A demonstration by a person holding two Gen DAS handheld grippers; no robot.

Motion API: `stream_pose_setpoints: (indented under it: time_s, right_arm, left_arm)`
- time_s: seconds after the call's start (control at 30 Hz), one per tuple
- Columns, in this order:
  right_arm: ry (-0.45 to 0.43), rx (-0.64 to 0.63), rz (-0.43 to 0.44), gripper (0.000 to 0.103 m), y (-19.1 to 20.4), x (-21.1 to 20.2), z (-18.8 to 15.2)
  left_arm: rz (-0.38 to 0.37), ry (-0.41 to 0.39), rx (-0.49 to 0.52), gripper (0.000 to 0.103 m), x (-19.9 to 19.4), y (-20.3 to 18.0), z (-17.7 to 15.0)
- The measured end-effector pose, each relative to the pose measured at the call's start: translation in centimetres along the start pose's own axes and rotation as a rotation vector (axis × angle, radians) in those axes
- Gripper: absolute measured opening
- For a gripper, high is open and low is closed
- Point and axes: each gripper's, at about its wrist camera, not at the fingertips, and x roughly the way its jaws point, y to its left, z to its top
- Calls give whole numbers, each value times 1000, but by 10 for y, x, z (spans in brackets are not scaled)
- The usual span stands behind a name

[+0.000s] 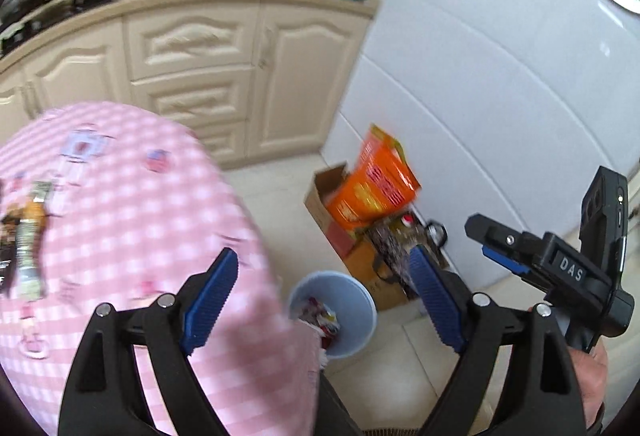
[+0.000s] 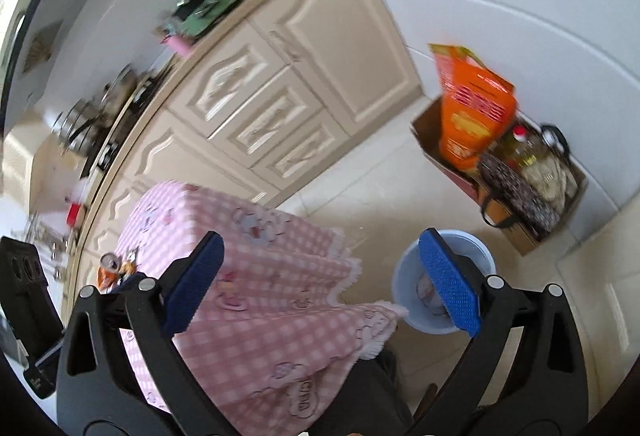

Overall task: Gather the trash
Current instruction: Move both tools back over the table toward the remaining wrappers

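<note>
A light blue trash bin (image 1: 348, 300) stands on the floor beside the table, with wrappers (image 1: 322, 318) inside; it also shows in the right wrist view (image 2: 408, 288). Several wrappers and packets (image 1: 28, 236) lie on the pink checked tablecloth (image 1: 120, 204) at the left. A crushed can (image 2: 109, 263) lies on the cloth (image 2: 260, 276) in the right wrist view. My left gripper (image 1: 324, 264) is open and empty, above the table edge and the bin. My right gripper (image 2: 320, 252) is open and empty; it also shows in the left wrist view (image 1: 502, 250), to the right of the bin.
A cardboard box (image 1: 320, 196) with an orange bag (image 1: 376, 184), an oil bottle (image 2: 524, 148) and a dark patterned bag (image 2: 520, 196) stands against the white wall. Cream cabinets (image 1: 200, 68) with a cluttered counter and stove (image 2: 108, 116) run along the back. The floor is tiled.
</note>
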Motion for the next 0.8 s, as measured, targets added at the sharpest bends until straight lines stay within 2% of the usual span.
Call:
stream_pose_setpoints:
  time_s: [0.23, 0.47, 0.6, 0.8]
  right_arm:
    - [25, -181, 82, 96, 90, 8, -10]
    - [65, -310, 152, 96, 163, 22, -29]
    - [66, -373, 178, 96, 198, 23, -35]
    - [72, -443, 195, 96, 237, 28, -45]
  left_arm:
    - [99, -108, -52, 86, -57, 53, -4]
    - [195, -174, -112, 86, -101, 112, -17]
    - [245, -211, -155, 86, -125, 145, -26]
    - [325, -224, -206, 86, -143, 191, -39]
